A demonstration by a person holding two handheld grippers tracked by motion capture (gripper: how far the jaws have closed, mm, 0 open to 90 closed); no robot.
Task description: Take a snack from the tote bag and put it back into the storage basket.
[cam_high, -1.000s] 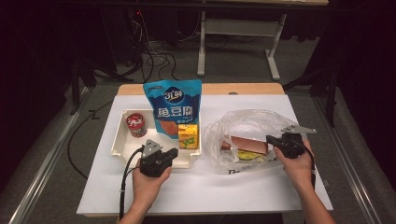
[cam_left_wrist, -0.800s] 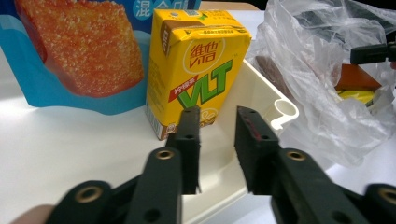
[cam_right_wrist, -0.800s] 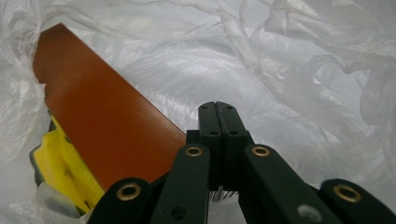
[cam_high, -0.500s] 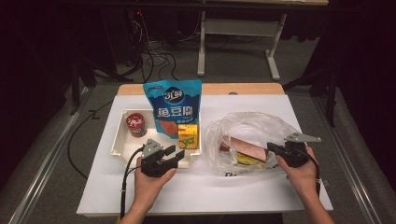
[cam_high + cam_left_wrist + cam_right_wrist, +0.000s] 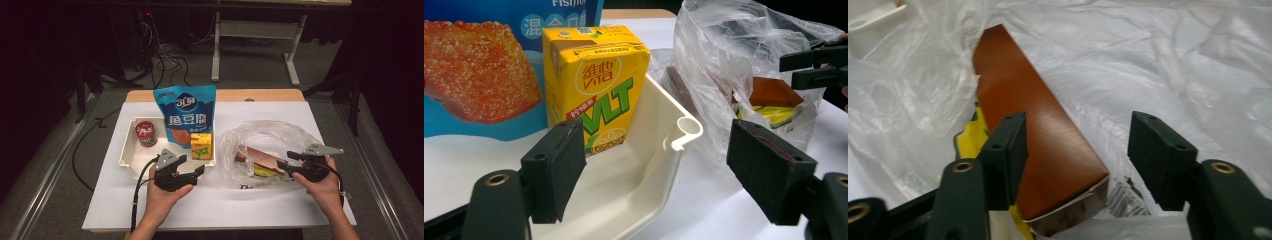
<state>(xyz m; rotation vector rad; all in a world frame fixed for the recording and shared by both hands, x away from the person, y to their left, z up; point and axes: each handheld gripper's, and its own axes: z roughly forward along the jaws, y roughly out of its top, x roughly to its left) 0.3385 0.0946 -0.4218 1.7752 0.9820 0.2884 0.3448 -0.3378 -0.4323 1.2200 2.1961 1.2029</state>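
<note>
Table: white sheet over the table [image 5: 260, 205], wood edge at the far end; dark room, grey floor, cables behind.
Left tool [image 5: 192, 172]: my jaws just opened, nothing between, at the white tray's [image 5: 127, 155] near corner.
Right tool [image 5: 285, 162]: jaws just opened, astride the brown box [image 5: 1048, 150] in the clear plastic bag [image 5: 270, 132], pads off it.
Writing: yellow carton [image 5: 594, 85] reads "VLT"; blue pouch [image 5: 186, 112] has Chinese print.

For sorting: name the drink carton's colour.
Yellow carton with green lettering; the left gripper view shows it best.
</note>
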